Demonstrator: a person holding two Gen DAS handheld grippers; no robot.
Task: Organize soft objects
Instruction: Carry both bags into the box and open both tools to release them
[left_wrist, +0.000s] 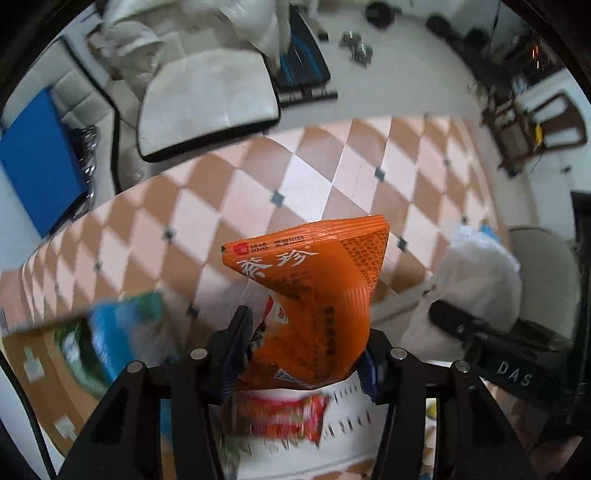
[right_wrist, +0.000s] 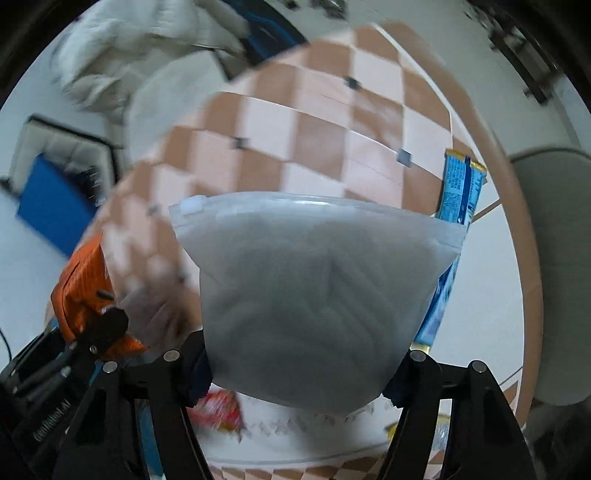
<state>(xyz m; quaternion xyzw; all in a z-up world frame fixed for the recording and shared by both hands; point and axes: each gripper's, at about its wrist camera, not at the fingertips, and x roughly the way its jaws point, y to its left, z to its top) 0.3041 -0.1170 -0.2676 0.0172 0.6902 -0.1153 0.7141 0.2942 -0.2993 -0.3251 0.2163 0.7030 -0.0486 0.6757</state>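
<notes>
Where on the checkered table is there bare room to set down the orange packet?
Bare checkered table lies ahead of the orange packet in the left hand-held gripper, toward the far edge near the cushion. It is crowded close in: a blue-green packet on the left, a red packet underneath, and a white plastic bag on the right.
</notes>
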